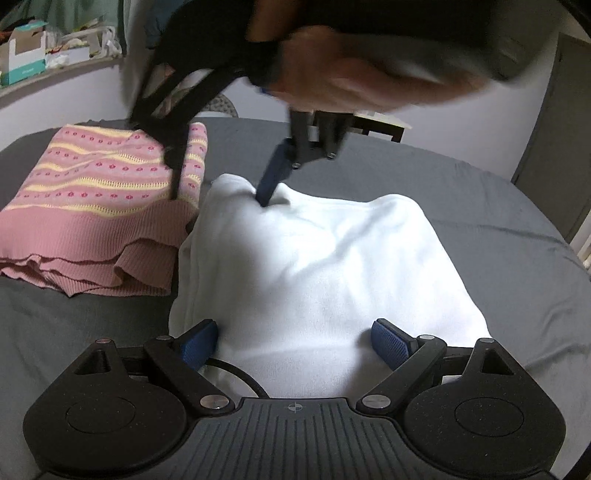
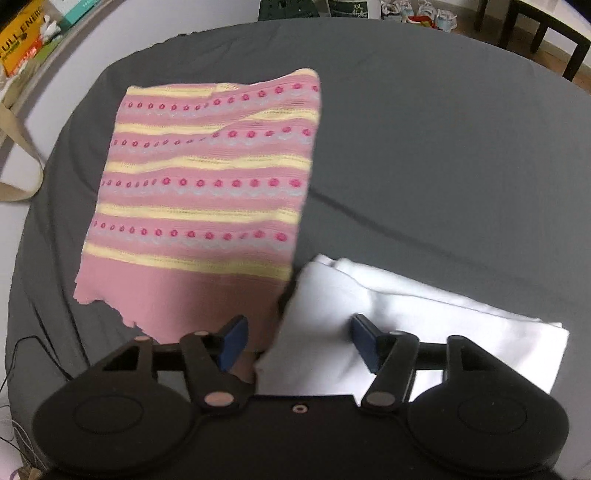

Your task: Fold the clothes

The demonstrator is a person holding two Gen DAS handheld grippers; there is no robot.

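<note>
A folded white garment (image 1: 314,258) lies in the middle of the dark grey sheet (image 1: 480,206). My left gripper (image 1: 295,341) is open, its blue pads straddling the garment's near edge. To the left lies a folded pink knit with yellow stripes (image 1: 92,192). A hand holds my right gripper (image 2: 299,341) over the white garment's far left corner (image 2: 332,295). It is open. One of its fingers (image 1: 267,181) presses into that corner, and the other hangs over the pink knit's (image 2: 207,184) hem. Nothing is gripped.
The grey sheet (image 2: 424,129) is bare to the right of and beyond the clothes. A shelf with boxes (image 1: 26,55) runs along the left wall. Dark wooden furniture (image 2: 535,33) stands past the far edge. A beige strap (image 2: 18,158) and a thin cable (image 2: 22,350) hang at the left.
</note>
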